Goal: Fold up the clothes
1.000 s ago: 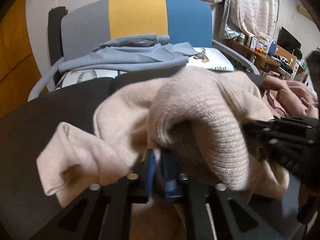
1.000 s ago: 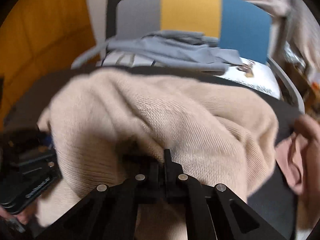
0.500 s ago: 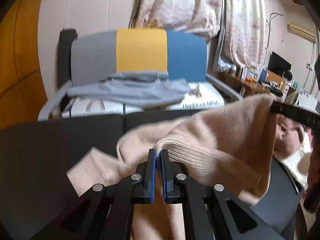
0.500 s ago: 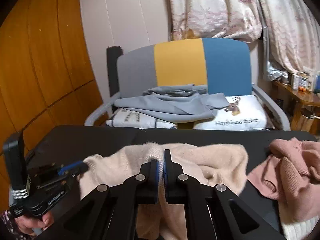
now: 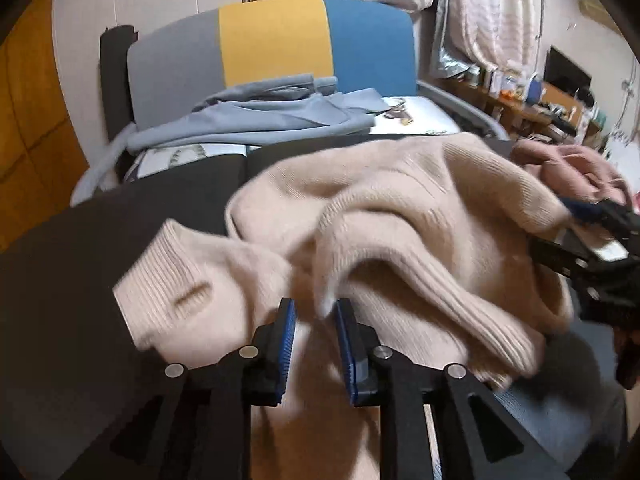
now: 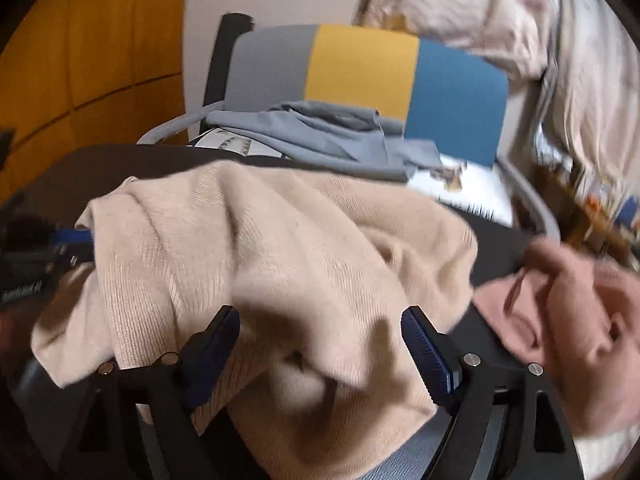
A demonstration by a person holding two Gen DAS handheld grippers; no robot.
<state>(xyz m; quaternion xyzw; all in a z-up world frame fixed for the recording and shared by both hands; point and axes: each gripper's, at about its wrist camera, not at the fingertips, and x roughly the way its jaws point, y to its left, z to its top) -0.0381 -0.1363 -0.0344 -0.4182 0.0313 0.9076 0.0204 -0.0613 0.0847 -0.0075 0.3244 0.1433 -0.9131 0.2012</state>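
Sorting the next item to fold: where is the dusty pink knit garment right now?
In the right wrist view the dusty pink knit garment lies at the right edge on the dark table, beside the beige ribbed knit sweater.

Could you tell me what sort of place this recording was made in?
Most likely a lived-in room at home: a grey, yellow and blue chair piled with grey clothing, patterned curtains, and a cluttered desk to the right.

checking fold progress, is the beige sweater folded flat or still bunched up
Bunched up. The beige sweater lies in a rumpled heap on the dark table, with loose folds and one ribbed cuff sticking out sideways.
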